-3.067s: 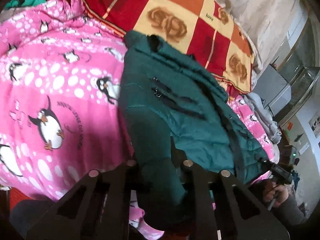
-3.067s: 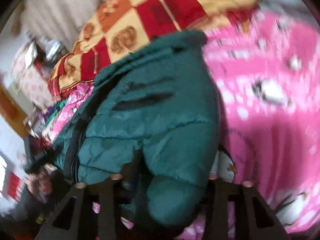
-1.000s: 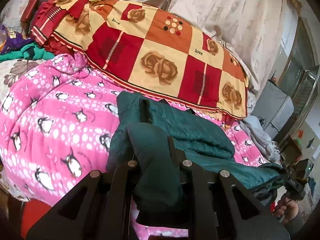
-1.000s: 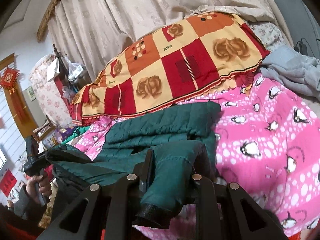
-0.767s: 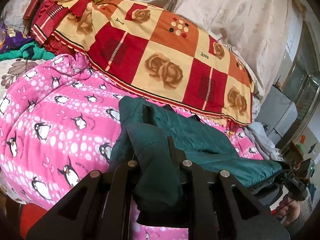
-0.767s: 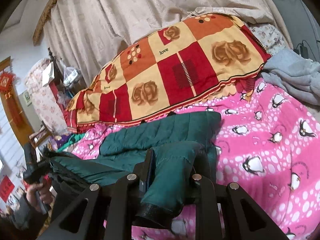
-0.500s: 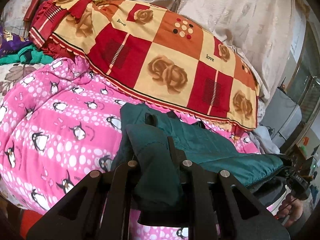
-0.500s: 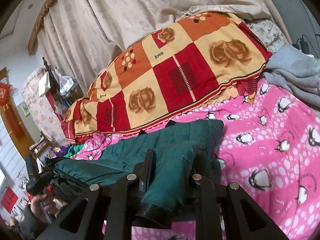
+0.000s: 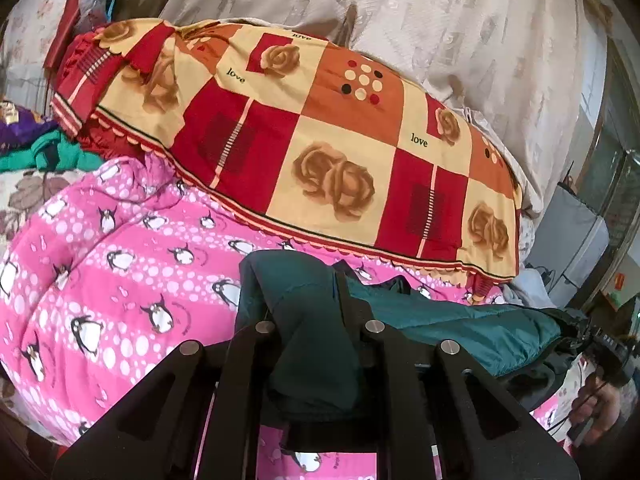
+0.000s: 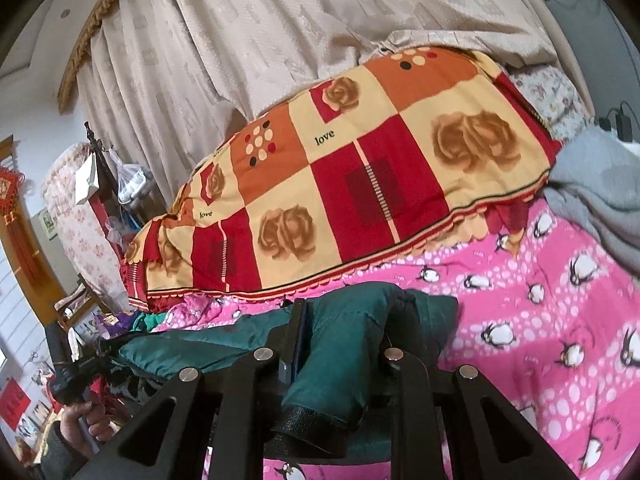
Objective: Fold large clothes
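The left gripper [image 9: 316, 344], a black two-finger tool, is pinching a bunched fold of the dark green quilted puffer jacket [image 9: 460, 320], its jaws closed tight on the padded cloth, which is hanging down between the fingers. The right gripper [image 10: 340, 364], of the same black make, is clamping another bunched part of the dark green quilted puffer jacket [image 10: 192, 344], jaws likewise squeezed onto the fabric, with a black ribbed cuff [image 10: 308, 424] dangling below them. The jacket is stretching between the two tools and lying partly on the bright pink penguin-print blanket [image 9: 120, 272], with its far part resting just in front of the scalloped edge of the red, orange and cream checked quilt with brown roses [image 9: 320, 152]. In the right wrist view the same pink penguin-print blanket [image 10: 540, 320] is spreading out to the right of the jacket, a grey crumpled garment [image 10: 592, 192] is lying at its far right edge, and beige patterned curtains [image 10: 240, 40] are hanging behind the checked quilt [image 10: 360, 184]. At the left edge a person's hand [image 10: 86, 420] is gripping the other tool's black handle.
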### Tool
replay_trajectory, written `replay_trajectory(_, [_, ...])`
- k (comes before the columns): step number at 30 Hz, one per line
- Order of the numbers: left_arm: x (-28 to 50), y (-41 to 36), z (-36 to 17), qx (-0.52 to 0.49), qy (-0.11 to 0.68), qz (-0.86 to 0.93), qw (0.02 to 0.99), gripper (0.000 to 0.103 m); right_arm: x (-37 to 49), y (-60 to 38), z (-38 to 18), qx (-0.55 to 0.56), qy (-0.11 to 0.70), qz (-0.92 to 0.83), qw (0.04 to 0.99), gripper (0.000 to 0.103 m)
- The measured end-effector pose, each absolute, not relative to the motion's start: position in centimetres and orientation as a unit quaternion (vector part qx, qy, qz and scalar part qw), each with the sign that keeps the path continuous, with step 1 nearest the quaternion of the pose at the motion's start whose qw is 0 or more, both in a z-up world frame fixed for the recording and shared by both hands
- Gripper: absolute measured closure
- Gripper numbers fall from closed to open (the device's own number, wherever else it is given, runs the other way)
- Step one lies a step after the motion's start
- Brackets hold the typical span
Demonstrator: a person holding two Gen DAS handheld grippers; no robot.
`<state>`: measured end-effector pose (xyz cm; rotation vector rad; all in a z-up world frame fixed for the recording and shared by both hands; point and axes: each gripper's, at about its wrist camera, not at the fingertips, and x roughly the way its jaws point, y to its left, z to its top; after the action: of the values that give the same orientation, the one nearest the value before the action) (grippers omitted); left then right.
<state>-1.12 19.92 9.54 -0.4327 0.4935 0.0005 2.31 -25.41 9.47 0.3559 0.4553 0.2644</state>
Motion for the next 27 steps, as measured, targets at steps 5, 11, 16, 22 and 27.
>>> replay_trajectory(5, [-0.4,19.9,10.4,-0.196,0.249,-0.002,0.948,0.091,3.2,-25.0,10.8,0.165,0.235,0.122,0.950,0.085])
replay_trajectory(11, [2.2,20.1,10.7,-0.183,0.274,-0.010,0.944,0.091,5.2,-24.6,12.0,0.148,0.281,0.105,0.942,0.085])
replay_trajectory(16, [5.9,20.2,10.8,-0.173,0.297,-0.014,0.939,0.091,8.4,-25.4,12.0,0.171,0.323,0.096,0.926,0.085])
replay_trajectory(22, [9.7,19.9,9.6,-0.161,0.313,0.002,0.936,0.091,12.8,-26.0,10.4,0.189,0.353,0.083,0.912,0.085])
replay_trajectory(27, [12.2,19.8,7.6,-0.154,0.313,0.023,0.937,0.092,15.5,-25.8,8.9,0.188,0.347,0.074,0.916,0.085])
